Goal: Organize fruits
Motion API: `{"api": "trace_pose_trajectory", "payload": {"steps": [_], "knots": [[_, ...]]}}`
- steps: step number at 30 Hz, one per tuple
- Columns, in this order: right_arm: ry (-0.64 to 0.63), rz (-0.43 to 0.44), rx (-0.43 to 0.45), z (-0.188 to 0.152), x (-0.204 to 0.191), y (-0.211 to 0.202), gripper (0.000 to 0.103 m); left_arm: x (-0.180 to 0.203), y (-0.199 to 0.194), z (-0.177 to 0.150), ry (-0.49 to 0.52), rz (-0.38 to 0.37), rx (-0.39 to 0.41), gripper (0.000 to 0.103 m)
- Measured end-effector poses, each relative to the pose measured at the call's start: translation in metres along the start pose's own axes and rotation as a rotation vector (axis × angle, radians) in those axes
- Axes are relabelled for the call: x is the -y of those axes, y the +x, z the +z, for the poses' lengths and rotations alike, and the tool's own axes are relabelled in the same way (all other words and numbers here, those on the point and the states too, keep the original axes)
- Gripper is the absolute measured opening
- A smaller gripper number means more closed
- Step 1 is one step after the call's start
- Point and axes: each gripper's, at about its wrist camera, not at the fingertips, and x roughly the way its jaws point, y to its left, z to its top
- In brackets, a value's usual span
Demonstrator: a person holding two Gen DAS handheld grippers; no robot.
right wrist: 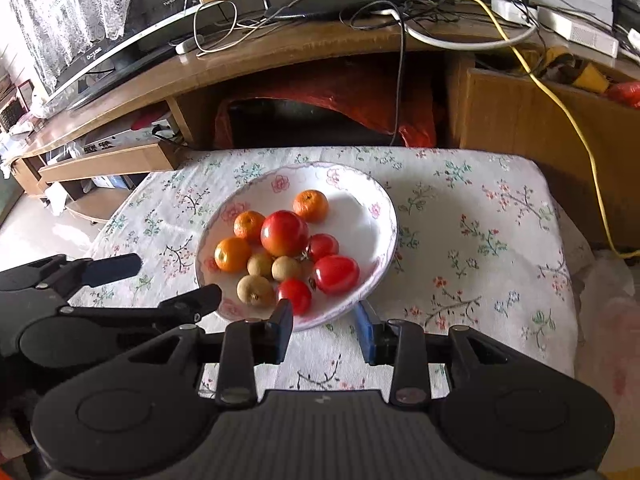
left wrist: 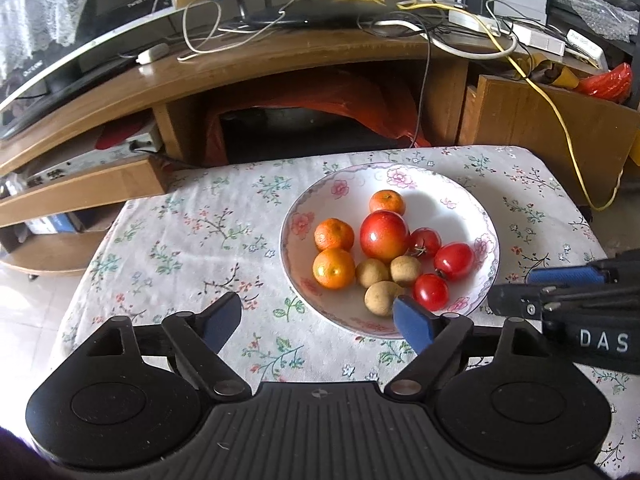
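A white floral bowl [left wrist: 460, 196] [right wrist: 360, 196] stands on the flowered cloth. It holds a red apple [left wrist: 384, 235] [right wrist: 285, 233], three small oranges [left wrist: 334, 268] [right wrist: 232, 254], three red tomatoes [left wrist: 454, 260] [right wrist: 335, 274] and three brown longans [left wrist: 383, 298] [right wrist: 255, 290]. My left gripper [left wrist: 318, 318] is open and empty, just before the bowl's near-left rim. My right gripper [right wrist: 326, 322] is open and empty at the bowl's near rim. Each gripper shows in the other's view: the right one [left wrist: 560, 280] and the left one [right wrist: 168, 280].
The cloth-covered table [left wrist: 192, 240] [right wrist: 480, 220] ends close behind the bowl. Behind it is a wooden TV stand [left wrist: 240, 68] [right wrist: 280, 52] with a monitor, a router and tangled cables. A yellow cable [left wrist: 560, 120] hangs at the right.
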Motion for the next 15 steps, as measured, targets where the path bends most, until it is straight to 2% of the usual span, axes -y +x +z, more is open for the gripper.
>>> {"api": "trace_pose_trajectory", "payload": {"steps": [4, 9, 15], "knots": [[0.002, -0.006, -0.012, -0.008, -0.001, -0.001, 0.034, 0.0, -0.006, -0.006, 0.001, 0.027, 0.009, 0.093], [0.006, 0.004, -0.017, -0.017, -0.003, -0.006, 0.035, 0.007, -0.016, -0.012, 0.05, 0.106, 0.051, 0.103], [0.03, 0.01, 0.001, -0.024, -0.002, -0.018, 0.035, 0.004, -0.025, -0.019, 0.007, 0.069, 0.051, 0.103]]}}
